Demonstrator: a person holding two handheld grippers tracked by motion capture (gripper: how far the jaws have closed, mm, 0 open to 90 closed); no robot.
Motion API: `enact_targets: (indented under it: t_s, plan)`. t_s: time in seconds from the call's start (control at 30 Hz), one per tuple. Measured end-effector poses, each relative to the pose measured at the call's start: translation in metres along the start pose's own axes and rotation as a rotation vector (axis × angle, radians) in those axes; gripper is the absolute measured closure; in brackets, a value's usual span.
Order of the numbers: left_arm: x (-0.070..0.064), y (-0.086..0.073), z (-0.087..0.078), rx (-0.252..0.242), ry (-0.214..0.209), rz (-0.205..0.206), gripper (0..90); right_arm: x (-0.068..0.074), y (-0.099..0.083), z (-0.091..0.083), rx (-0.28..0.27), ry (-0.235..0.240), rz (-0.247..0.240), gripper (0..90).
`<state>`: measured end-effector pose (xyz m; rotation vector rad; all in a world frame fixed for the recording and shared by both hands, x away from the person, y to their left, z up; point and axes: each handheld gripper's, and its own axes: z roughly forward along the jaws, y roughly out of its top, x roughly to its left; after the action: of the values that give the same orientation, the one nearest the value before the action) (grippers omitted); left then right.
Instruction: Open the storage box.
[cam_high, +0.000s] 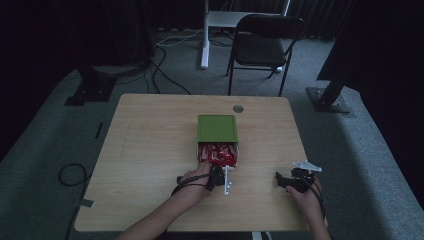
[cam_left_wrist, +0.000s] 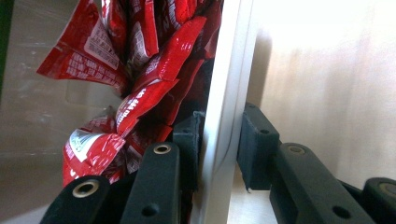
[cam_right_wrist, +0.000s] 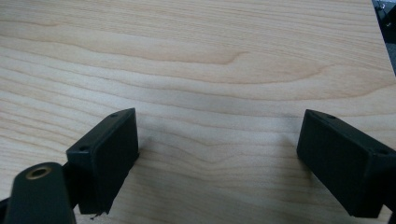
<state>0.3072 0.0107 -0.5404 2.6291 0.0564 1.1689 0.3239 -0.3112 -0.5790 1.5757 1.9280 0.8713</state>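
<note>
We have the left gripper (cam_high: 218, 176) at the open near end of a green box (cam_high: 216, 128), which lies a little right of the middle of the table (cam_high: 150, 150) and is stuffed with red packets (cam_high: 218, 154). In the left gripper view the jaws straddle a pale flap or wall (cam_left_wrist: 229, 93) of the box, one pad inside beside the packets (cam_left_wrist: 140, 100) and one outside; they look closed on it or very nearly so, though we cannot tell whether they truly pinch it. We judge the step in hand to be gripping that flap, either to steady the box or to swing it aside. The next move calls for a firm clamp and a slow pull that does not drag the packets out. Our right gripper (cam_high: 295, 181) rests near the table's near right corner, its jaws (cam_right_wrist: 219, 158) spread wide over bare wood with nothing between them. The table is light wood with a small round grommet (cam_high: 238, 108) near its far edge; beyond it stand a black folding chair (cam_high: 265, 45) and dark curtains over grey carpet.
</note>
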Motion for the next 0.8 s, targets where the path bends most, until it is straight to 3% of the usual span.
enact_targets:
  t_s: [0.3, 0.8]
  plan:
    - [-0.021, -0.002, -0.022, -0.021, -0.072, -0.003, 73.5, 0.0, 0.0, 0.0, 0.0, -0.001, 0.0, 12.2]
    - [-0.034, -0.005, -0.043, -0.069, -0.126, -0.041, 73.1, 0.0, 0.0, 0.0, 0.0, 0.0, 0.0, 12.2]
